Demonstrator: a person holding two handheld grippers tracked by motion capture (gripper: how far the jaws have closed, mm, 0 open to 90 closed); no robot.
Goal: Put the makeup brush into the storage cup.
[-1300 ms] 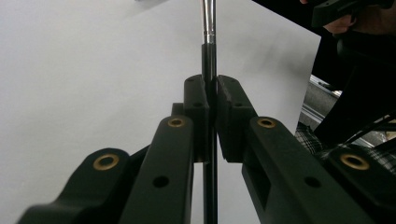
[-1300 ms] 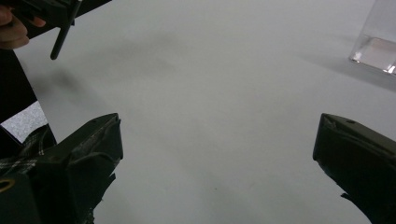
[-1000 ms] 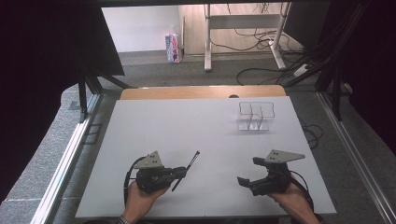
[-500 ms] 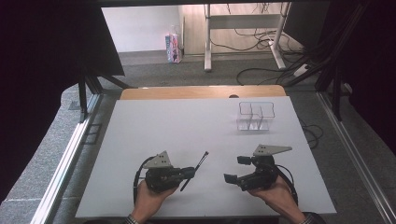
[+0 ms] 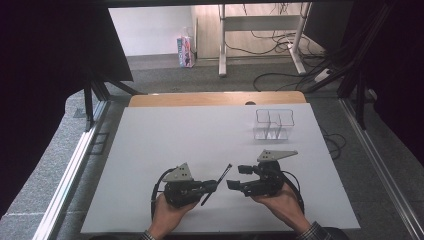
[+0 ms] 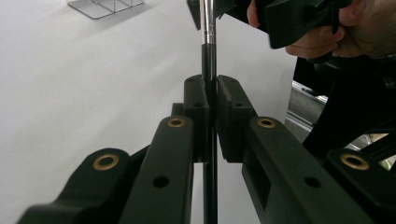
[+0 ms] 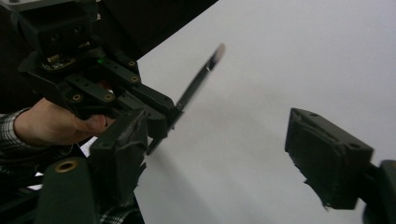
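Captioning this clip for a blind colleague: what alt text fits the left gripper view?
The left claw is shut on a thin black rod with a silvery upper section, standing upright above a white table. Beyond, a hand holds the right claw near the rod's top.

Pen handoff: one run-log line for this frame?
left tool: shut on pen | right tool: open, jaws closing, nothing between | organizer: far right

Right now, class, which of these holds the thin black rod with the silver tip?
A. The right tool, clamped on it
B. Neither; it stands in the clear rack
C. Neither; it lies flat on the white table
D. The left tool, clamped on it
D: in the left gripper view the left tool is shut on the rod, while the right tool is open beside it.
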